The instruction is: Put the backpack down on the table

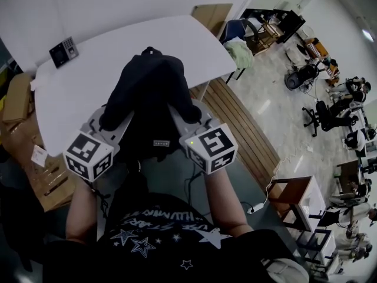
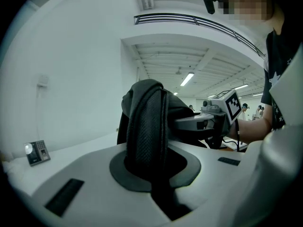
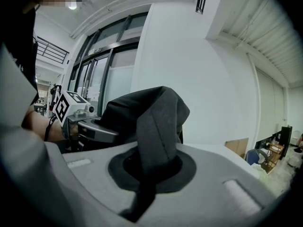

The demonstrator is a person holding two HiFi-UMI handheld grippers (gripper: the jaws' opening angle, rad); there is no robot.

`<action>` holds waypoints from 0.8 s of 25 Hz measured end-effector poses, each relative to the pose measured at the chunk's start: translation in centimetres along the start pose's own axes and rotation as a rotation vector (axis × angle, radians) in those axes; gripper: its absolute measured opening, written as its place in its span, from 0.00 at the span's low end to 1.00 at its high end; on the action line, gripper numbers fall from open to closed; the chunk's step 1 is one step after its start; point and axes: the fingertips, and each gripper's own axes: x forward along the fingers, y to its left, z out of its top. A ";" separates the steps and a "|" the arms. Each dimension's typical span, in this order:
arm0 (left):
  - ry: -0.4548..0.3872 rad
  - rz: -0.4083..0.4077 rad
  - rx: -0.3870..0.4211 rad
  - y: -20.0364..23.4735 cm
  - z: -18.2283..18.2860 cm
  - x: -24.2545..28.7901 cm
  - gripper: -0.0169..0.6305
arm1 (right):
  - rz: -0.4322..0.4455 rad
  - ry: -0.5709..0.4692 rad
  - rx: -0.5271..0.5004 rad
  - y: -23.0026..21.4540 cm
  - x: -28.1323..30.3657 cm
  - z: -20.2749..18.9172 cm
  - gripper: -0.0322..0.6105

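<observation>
While the black backpack (image 1: 150,93) hangs over the tabletop's (image 1: 88,81) near edge, I'd call this job roughly half done. Picking it up and bringing it across is sorted, the actual putting down isn't. From the head view, the upper half of the bag sits above the white surface and the lower half droops off the near edge toward the person. So my read is that it's being carried and isn't resting on anything yet, though I can't swear no corner of it brushes the edge.

Both grips look solid. The left tongs (image 2: 150,167) are clamped on a padded mesh shoulder strap (image 2: 147,126), which runs straight up out of the closed jaws. The right tongs (image 3: 152,167) are pinched tight on the other strap (image 3: 158,126), a flatter folded band. They sit side by side at the tabletop's near edge with the bag slung between them.

What's left, I reckon: carry it further in over the tabletop, lower it until the bottom takes the weight, then let go of both straps. Plenty of bare white to land on. The only thing on it is a small keypad device (image 1: 63,52) at the tabletop's far left corner. There's a cardboard box (image 1: 17,96) off the left end and a green cloth (image 1: 238,52) past the right end.
</observation>
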 end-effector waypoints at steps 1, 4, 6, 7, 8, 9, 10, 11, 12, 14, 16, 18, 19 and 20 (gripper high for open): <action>-0.004 -0.005 0.001 0.9 0.4 0.3 0.09 | -0.002 -0.005 -0.001 -0.4 0.8 0.4 0.06; -0.013 -0.021 0.012 3.4 1.8 1.3 0.09 | -0.014 -0.012 -0.012 -1.7 3.0 1.8 0.06; -0.021 -0.031 0.019 5.2 2.7 2.2 0.09 | -0.026 -0.019 -0.020 -2.9 4.5 2.7 0.06; -0.024 -0.035 0.020 6.1 3.0 2.7 0.09 | -0.028 -0.023 -0.016 -3.4 5.3 3.0 0.06; -0.026 -0.039 0.020 7.1 3.2 3.1 0.09 | -0.029 -0.025 -0.006 -3.9 6.2 3.2 0.06; -0.027 -0.043 0.019 8.0 3.3 3.5 0.09 | -0.030 -0.026 0.005 -4.3 7.1 3.3 0.06; -0.028 -0.047 0.020 9.0 3.4 3.9 0.09 | -0.033 -0.026 0.012 -4.7 8.0 3.4 0.06; -0.029 -0.050 0.020 10.0 3.5 4.3 0.09 | -0.040 -0.023 0.010 -5.1 9.0 3.5 0.06; -0.031 -0.054 0.020 11.1 3.7 4.6 0.09 | -0.049 -0.019 0.004 -5.5 10.0 3.7 0.06; -0.036 -0.062 0.017 13.3 3.8 5.2 0.09 | -0.059 -0.013 -0.010 -6.1 12.0 4.1 0.06; -0.041 -0.069 0.011 15.2 3.7 5.7 0.09 | -0.067 -0.009 -0.017 -6.5 13.8 4.3 0.06; -0.046 -0.077 0.008 16.7 3.6 6.1 0.09 | -0.078 -0.001 -0.014 -6.8 15.2 4.4 0.06; -0.047 -0.083 0.006 17.4 3.6 6.3 0.09 | -0.084 0.003 -0.012 -7.0 15.9 4.4 0.06; -0.048 -0.089 0.004 18.0 3.5 6.6 0.09 | -0.090 0.007 -0.011 -7.2 16.6 4.4 0.06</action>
